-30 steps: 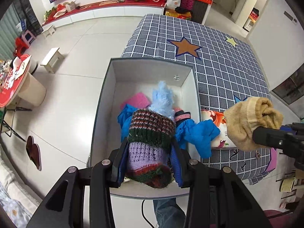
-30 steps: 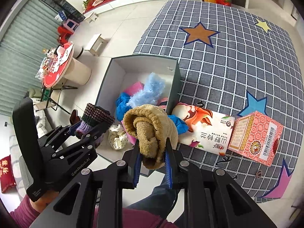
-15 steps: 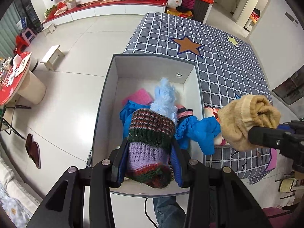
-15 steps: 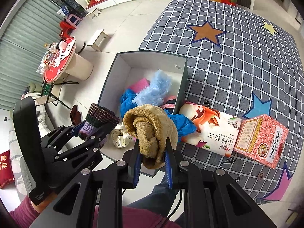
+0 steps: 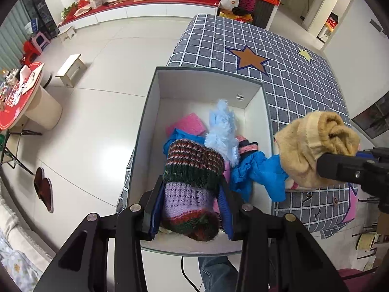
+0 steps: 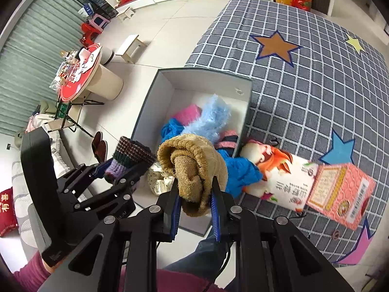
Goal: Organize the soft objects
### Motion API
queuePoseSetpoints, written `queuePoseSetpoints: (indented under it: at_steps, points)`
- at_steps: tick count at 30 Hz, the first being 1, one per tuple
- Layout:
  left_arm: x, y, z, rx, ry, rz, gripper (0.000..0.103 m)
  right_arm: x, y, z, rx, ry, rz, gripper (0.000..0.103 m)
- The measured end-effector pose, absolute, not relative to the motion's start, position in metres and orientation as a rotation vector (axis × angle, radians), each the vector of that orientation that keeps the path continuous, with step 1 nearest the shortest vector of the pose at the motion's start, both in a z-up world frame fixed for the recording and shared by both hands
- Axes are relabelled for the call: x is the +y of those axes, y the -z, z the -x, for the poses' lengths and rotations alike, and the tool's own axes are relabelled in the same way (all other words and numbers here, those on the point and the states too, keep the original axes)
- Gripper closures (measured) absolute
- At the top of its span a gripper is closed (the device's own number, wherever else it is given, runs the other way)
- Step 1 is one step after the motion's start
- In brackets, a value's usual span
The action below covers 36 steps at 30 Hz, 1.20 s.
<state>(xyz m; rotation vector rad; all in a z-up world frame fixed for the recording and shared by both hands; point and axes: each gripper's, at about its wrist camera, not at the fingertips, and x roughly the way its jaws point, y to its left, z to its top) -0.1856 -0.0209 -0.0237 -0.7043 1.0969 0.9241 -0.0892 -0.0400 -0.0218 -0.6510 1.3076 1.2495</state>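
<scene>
My left gripper (image 5: pixel 190 209) is shut on a striped knitted roll (image 5: pixel 192 187) of purple, green and dark red wool, held above the near end of an open grey box (image 5: pixel 206 82). It also shows in the right wrist view (image 6: pixel 128 160). My right gripper (image 6: pixel 194 194) is shut on a rolled tan sock (image 6: pixel 192 168), held above the box's near right corner; the sock shows in the left wrist view (image 5: pixel 316 146). In the box lie a light blue fluffy piece (image 5: pixel 223 131), a pink cloth (image 5: pixel 187 124) and a blue cloth (image 5: pixel 257 172) that hangs over the right wall.
The box (image 6: pixel 201 77) sits at the left edge of a grey checked tablecloth with stars (image 6: pixel 316 77). A white printed packet (image 6: pixel 282 175) and a pink carton (image 6: pixel 340 192) lie right of the box. A spotted cream cloth (image 6: pixel 158 180) lies in the box's near end.
Both grippers have shifted slightly with their loads still held; the box and table sit a little farther up and right in both views. Nothing was let go.
</scene>
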Motion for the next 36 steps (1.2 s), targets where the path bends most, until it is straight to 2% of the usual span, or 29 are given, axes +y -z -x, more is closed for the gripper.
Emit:
queuePoseSetpoints:
  at_steps: [18, 21, 23, 24, 25, 26, 27, 28, 29, 31, 33, 35, 36]
  points:
    - [-0.007, 0.05, 0.188, 1.145, -0.919, 0.761, 0.058, 0.014, 0.043, 0.102, 1.276, -1.276, 0.766, 0.08]
    - [-0.005, 0.051, 0.188, 1.138, -0.913, 0.765, 0.053, 0.02, 0.046, 0.103, 1.275, -1.28, 0.779, 0.08]
    - [-0.005, 0.051, 0.188, 1.137, -0.917, 0.758, 0.04, 0.023, 0.047, 0.103, 1.274, -1.284, 0.783, 0.079]
    - [-0.005, 0.05, 0.188, 1.137, -0.927, 0.75, 0.026, 0.024, 0.048, 0.103, 1.283, -1.288, 0.784, 0.077]
    - [-0.005, 0.049, 0.189, 1.131, -0.936, 0.747, 0.017, 0.025, 0.049, 0.102, 1.29, -1.288, 0.782, 0.064]
    - [-0.005, 0.048, 0.189, 1.124, -0.943, 0.746, 0.017, 0.025, 0.048, 0.102, 1.291, -1.286, 0.78, 0.041]
    - [-0.005, 0.047, 0.19, 1.116, -0.948, 0.749, 0.017, 0.024, 0.047, 0.1, 1.282, -1.281, 0.771, 0.028]
    - [-0.004, 0.048, 0.191, 1.113, -0.952, 0.755, 0.014, 0.023, 0.044, 0.099, 1.266, -1.282, 0.761, 0.021]
    - [-0.003, 0.048, 0.191, 1.115, -0.955, 0.762, 0.013, 0.022, 0.042, 0.099, 1.251, -1.28, 0.759, 0.021]
    - [-0.001, 0.049, 0.191, 1.123, -0.962, 0.764, 0.0, 0.021, 0.041, 0.097, 1.242, -1.269, 0.773, 0.021]
    - [-0.003, 0.048, 0.189, 1.125, -0.966, 0.743, 0.0, 0.02, 0.04, 0.095, 1.232, -1.25, 0.786, 0.021]
    - [-0.004, 0.044, 0.185, 1.129, -0.968, 0.716, 0.0, 0.017, 0.038, 0.092, 1.209, -1.225, 0.801, 0.0]
    - [-0.005, 0.042, 0.183, 1.136, -0.983, 0.697, 0.0, 0.013, 0.036, 0.092, 1.179, -1.211, 0.804, 0.0]
